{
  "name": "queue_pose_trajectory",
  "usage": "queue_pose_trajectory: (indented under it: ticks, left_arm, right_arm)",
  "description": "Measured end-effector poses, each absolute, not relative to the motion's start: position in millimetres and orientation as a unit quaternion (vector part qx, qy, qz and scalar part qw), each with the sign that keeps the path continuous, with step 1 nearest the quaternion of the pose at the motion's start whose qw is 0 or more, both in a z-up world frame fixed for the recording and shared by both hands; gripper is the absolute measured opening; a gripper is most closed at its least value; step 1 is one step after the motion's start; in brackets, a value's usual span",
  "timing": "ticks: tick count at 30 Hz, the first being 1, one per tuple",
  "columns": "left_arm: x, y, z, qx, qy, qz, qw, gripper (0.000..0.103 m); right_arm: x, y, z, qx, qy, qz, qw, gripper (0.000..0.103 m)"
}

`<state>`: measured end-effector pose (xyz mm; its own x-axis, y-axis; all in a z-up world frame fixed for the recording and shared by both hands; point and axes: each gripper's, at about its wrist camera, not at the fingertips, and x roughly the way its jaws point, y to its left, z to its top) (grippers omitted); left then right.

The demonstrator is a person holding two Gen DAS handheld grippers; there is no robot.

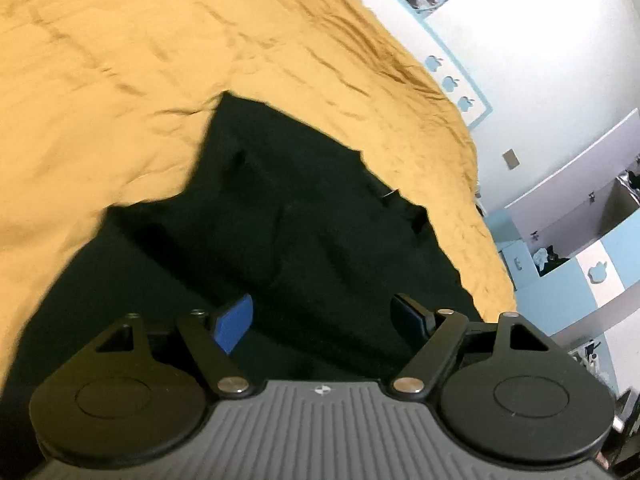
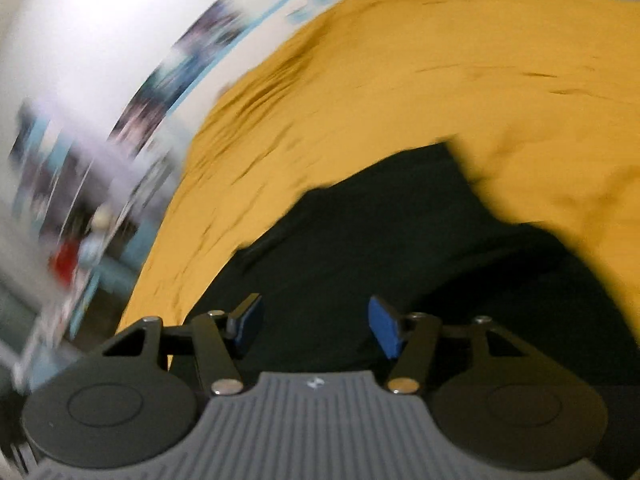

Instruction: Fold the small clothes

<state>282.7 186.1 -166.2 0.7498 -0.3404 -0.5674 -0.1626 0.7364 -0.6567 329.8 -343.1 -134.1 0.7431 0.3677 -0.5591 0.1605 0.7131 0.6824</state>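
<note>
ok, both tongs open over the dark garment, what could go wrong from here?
1. The dark garment lies on a wrinkled mustard bedspread; a deep pinch may catch both layers.
2. The right wrist view is motion-blurred, so the right tongs may land off the hem.
3. The garment is near black with faint edges under the left tongs; picking the wrong layer could skew the fold.

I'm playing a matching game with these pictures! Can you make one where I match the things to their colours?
Things:
1. garment
2. bedspread
3. left gripper finger pads
4. wall

Colours:
A. white
B. mustard yellow
C. very dark, almost black
D. blue

Pairs: 1-C, 2-B, 3-D, 4-A
</note>
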Motion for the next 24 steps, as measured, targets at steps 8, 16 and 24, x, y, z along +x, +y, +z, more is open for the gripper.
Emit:
queue_pose_trajectory:
  ticks: [8,16,24]
  left_arm:
    - [319.8,174.3,-173.5,-0.37,0.362,-0.037,0.855,0.091]
    - [320.7,178.3,-185.7,-0.333,0.372,-0.016,0.866,0.082]
    - [315.2,191.6,-193.3,-0.348,0.38,-0.012,0.857,0.068]
  right_arm:
    - [327.9,-382.7,-168.6,0.469,0.36,0.038,0.805,0.052]
    - [345.4,-400.0,-205.8,0.531,0.336,-0.027,0.778,0.002]
    - [337.2,-416.1,-231.1,0.524,0.371,-0.06,0.764,0.0]
